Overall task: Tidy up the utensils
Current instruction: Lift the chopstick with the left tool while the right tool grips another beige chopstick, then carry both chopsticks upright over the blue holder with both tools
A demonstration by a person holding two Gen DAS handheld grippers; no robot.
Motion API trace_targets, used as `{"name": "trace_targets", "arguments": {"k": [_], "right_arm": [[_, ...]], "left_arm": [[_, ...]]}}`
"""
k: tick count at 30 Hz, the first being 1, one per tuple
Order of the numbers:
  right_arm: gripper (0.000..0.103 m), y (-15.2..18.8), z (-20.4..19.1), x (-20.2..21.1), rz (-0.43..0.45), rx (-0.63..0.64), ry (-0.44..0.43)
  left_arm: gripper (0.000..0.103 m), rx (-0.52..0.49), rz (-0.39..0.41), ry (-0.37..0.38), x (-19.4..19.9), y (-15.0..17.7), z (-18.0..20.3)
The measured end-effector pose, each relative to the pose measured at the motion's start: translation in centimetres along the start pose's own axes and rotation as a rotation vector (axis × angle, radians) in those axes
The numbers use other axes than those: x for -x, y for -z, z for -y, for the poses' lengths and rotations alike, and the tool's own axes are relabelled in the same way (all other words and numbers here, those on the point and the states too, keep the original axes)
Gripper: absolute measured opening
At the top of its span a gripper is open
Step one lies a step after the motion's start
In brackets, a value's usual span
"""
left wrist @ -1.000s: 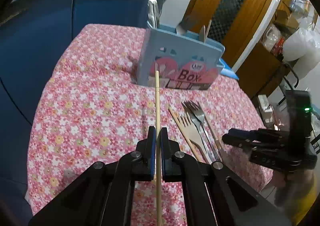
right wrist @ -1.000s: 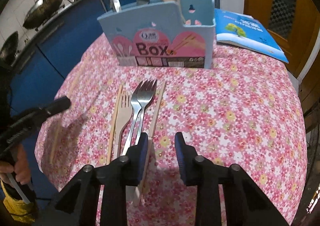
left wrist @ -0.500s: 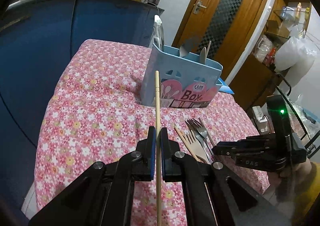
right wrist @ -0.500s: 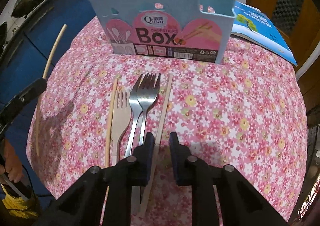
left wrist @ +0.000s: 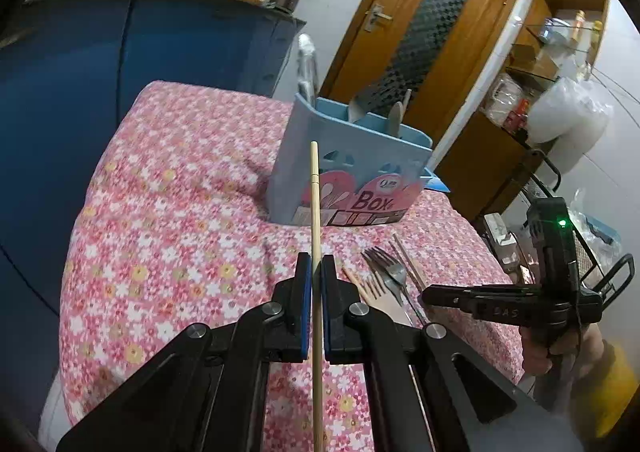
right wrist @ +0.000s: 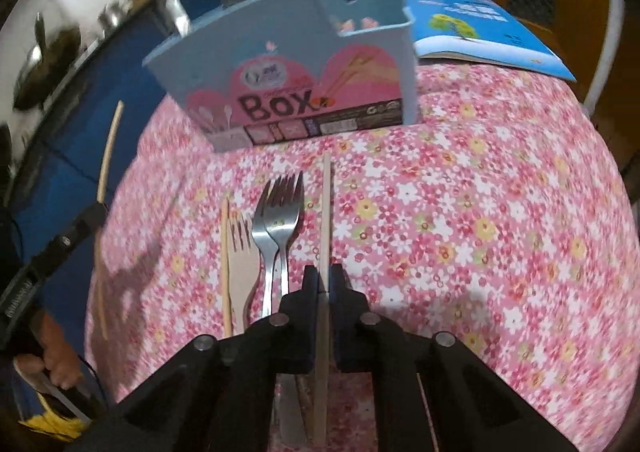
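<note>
"What are you holding?"

"My left gripper point(left wrist: 314, 276) is pinched on a thin pale wooden chopstick point(left wrist: 314, 211), up off the table. My right gripper point(right wrist: 324, 284) is pinched on another wooden chopstick point(right wrist: 326, 211), low over the flowery pink tablecloth point(right wrist: 480, 232)."

"Is the job nearly done?"

"Not yet, I think. The light blue plastic utensil box point(right wrist: 296, 63) near the far edge of the table has some things in it. Two shiny metal forks point(right wrist: 276, 223), a wooden fork point(right wrist: 240, 252) and one more wooden stick point(right wrist: 226, 252) lie near the front edge."
</note>
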State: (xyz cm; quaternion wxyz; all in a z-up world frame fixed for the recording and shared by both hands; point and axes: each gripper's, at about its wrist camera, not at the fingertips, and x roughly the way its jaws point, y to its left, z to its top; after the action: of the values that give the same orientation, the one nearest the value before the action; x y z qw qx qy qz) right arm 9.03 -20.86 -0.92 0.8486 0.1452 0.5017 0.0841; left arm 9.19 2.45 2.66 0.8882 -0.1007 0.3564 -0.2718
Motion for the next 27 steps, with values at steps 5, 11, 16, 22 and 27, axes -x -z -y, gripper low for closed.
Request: {"name": "trace_targets", "arguments": {"k": [5, 11, 16, 22, 27], "right_arm": [[0.007, 1.1, 0.7, 2.3, 0.098, -0.038, -0.065], [0.007, 1.8, 1.4, 4.9, 0.202, -0.049, -0.126], [0.007, 1.8, 1.0, 6.5, 0.279, -0.011, -0.140], [0.007, 1.3, 0.2, 8.4, 0.355, 0.061, -0.139], [0.007, 0.2, -0.2, 9.5, 0.399, 0.097, -0.160]], "left_arm": [[0.002, -0.007, 0.030, 0.018, 0.5, -0.3, 0.7], [0.002, -0.014, 0.075, 0.008, 1.6, -1.1, 1.8], [0.002, -0.007, 0.106, 0.004, 2.2, -1.8, 2.6], [0.002, 0.017, 0.135, -0.004, 2.1, -3.0, 3.6], [0.002, 0.022, 0.169, -0.019, 1.8, -4.2, 4.5]]}}
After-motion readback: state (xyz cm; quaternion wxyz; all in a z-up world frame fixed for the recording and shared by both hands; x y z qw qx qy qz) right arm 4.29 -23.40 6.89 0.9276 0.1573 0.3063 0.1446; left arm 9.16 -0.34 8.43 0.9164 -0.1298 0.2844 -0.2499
